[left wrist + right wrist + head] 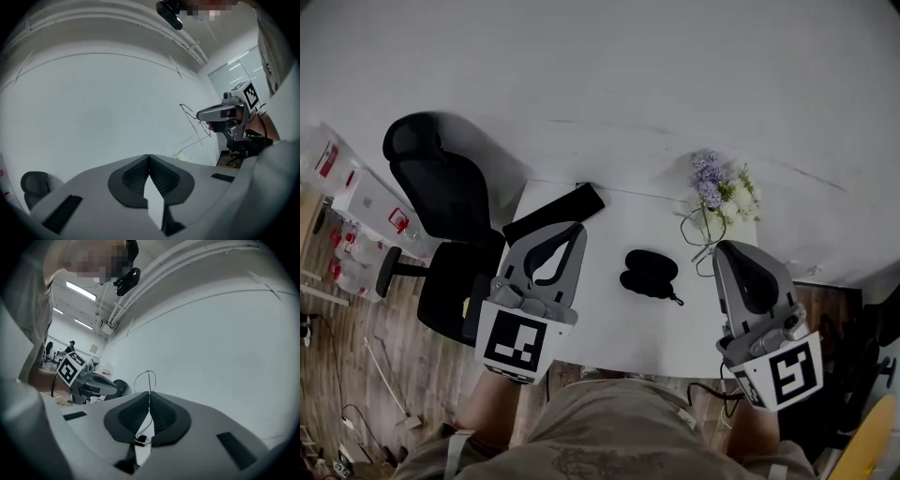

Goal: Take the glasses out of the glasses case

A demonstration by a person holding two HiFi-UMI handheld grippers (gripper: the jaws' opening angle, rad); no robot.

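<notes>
Both jaws shut: glasses (149,380) wire betw. R gripper (149,393) tips; L gripper (149,156) empty.

Desk (609,328), seen from my head. The glasses case (649,274) lies mid-desk, between my left gripper (572,232) on its left and my right gripper (724,251) at its right edge. The glasses (149,380) sit between my right jaws. Behind the case: long flat object (553,214) at left, flowers (722,192) at right. A chair (441,225) stands left of the desk.
</notes>
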